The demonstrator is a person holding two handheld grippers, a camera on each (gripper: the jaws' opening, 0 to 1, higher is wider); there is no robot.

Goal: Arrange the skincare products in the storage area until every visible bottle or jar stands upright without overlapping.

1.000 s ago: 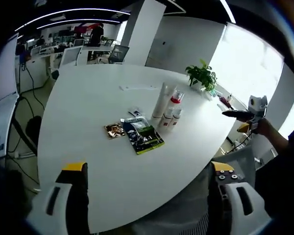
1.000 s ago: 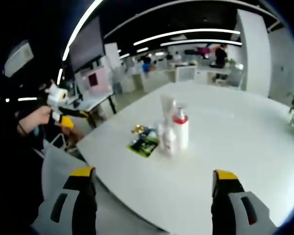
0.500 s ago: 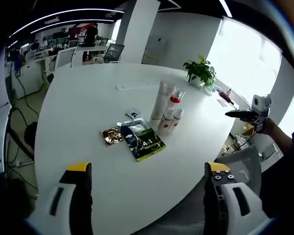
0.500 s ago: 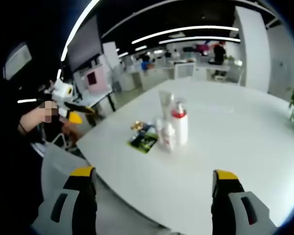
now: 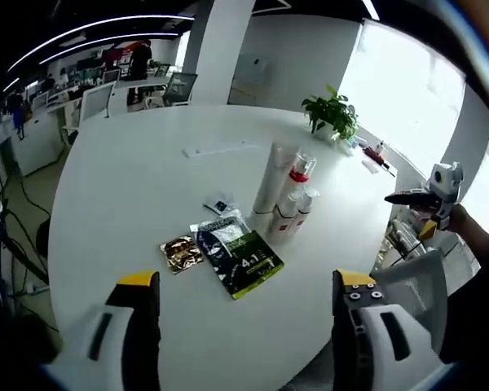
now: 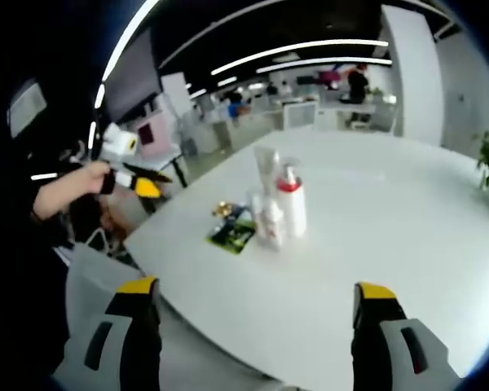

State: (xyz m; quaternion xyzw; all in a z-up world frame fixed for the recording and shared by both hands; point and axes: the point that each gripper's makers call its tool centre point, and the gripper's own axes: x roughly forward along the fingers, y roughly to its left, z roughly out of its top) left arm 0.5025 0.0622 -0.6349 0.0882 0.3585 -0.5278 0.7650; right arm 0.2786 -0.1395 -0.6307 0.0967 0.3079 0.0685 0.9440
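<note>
A cluster of skincare products stands upright mid-table: a tall white tube (image 5: 270, 176) (image 6: 266, 173), a pump bottle with a red collar (image 5: 296, 181) (image 6: 290, 205) and two small white bottles (image 5: 287, 220) (image 6: 271, 225). Flat beside them lie a green-black sachet pack (image 5: 239, 254) (image 6: 231, 235), a gold sachet (image 5: 179, 252) and a small sachet (image 5: 222, 204). My left gripper (image 5: 248, 326) hovers open over the table's near edge, holding nothing; it is also at the left of the right gripper view (image 6: 133, 177). My right gripper (image 6: 257, 326) is open and empty, off the table's edge, and appears held in a hand (image 5: 428, 195).
The white round table (image 5: 130, 179) has bare surface all around the cluster. A potted plant (image 5: 334, 116) sits at its far edge with small items beside it. A grey mesh chair (image 5: 411, 277) (image 6: 98, 281) stands below the table edge. Desks and people are far behind.
The left gripper view has moved in over the table, so the products look larger and lower. The right gripper view is nearly the same; the hand with the left gripper has risen slightly.
</note>
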